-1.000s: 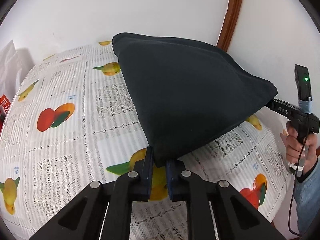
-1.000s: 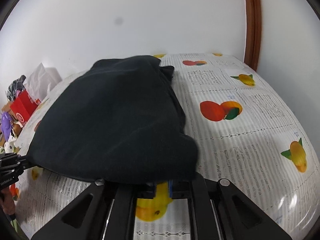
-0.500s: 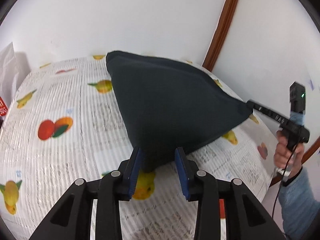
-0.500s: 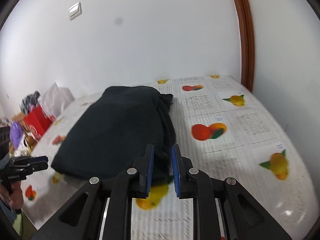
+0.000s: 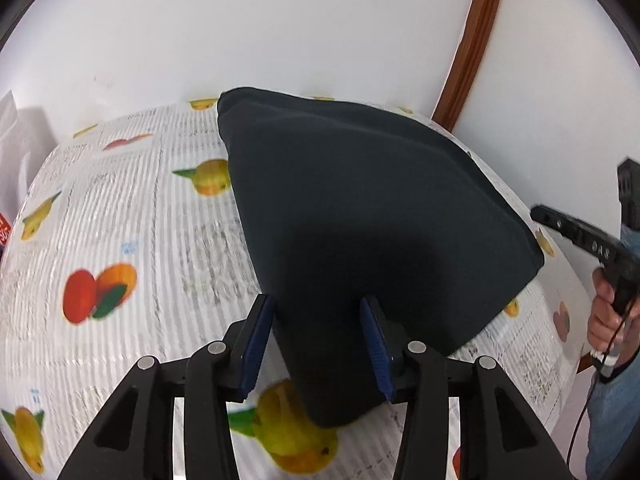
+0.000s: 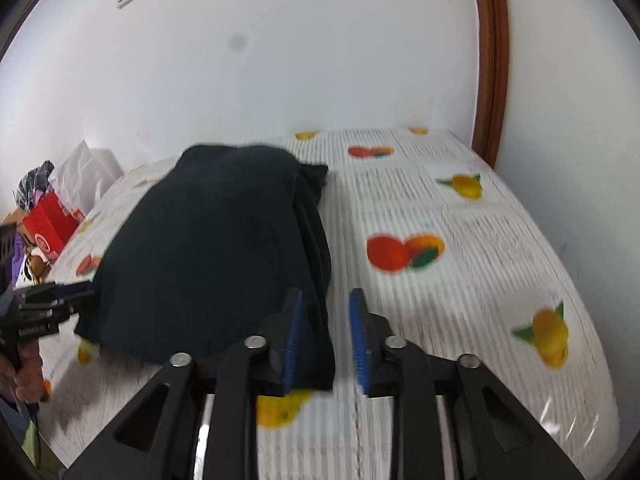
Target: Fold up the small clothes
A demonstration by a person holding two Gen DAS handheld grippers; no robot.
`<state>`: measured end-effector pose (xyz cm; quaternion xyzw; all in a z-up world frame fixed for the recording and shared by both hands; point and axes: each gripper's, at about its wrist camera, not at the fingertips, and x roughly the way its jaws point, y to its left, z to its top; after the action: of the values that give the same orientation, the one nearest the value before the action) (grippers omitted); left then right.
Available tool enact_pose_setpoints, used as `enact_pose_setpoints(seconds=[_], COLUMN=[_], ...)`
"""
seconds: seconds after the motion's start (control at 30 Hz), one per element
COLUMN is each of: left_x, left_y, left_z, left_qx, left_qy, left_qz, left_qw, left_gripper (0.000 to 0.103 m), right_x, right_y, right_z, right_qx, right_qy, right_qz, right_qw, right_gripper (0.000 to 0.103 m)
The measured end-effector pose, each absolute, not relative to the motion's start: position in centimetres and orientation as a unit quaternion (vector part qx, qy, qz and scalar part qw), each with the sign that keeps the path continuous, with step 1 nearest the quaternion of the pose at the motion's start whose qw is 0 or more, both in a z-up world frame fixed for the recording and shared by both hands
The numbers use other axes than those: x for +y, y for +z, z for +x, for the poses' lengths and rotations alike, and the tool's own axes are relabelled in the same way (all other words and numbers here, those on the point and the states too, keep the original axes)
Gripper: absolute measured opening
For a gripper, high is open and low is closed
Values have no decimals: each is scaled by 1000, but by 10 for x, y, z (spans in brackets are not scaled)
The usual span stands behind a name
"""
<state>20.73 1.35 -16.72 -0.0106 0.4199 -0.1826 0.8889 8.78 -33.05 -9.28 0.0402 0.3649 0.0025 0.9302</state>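
A dark navy folded garment (image 5: 372, 216) lies flat on a table with a white fruit-print cloth (image 5: 120, 240). My left gripper (image 5: 318, 344) is open, its blue pads on either side of the garment's near corner without pressing it. In the right wrist view the same garment (image 6: 216, 248) lies left of centre. My right gripper (image 6: 324, 340) is open at another near corner, the cloth edge against its left pad. Each gripper shows in the other's view: the right one (image 5: 576, 232) at the right, the left one (image 6: 44, 312) at the left.
White walls close behind the table, with a brown door frame (image 6: 490, 60) at the far right corner. A red box (image 6: 48, 228), a white bag (image 6: 86, 176) and clutter sit off the table's left end. The table edge (image 6: 576, 360) curves down at the right.
Both grippers were shut on the garment's corners, holding it up. They have opened and drawn back a little. The garment now rests folded on the table.
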Motion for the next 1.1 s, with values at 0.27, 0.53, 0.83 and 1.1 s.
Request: enact_pose_setpoints(seconds=[0.27,0.53,0.83,1.1], left_x=[35,38,25,27], left_y=[-140,-148,-165,-166], left_z=[245,283,300,300], left_qx=[406,420,429,433], left_qy=[-158,-208,-237,-243], left_qz=[-8,-28,-24,-31], left_qw=[900,883,871,867], left_gripper=[48,50,55,55], right_x=[-307,-304,-300,-313], right_y=[-71,-97,-98,-100], right_z=[180,268,311,317], right_qx=[388,455,420,401], right_qy=[21,30,61,22], right_qz=[36,80,86,73], right_qw=[921,886,902,913], right_gripper=[32,33,4,7])
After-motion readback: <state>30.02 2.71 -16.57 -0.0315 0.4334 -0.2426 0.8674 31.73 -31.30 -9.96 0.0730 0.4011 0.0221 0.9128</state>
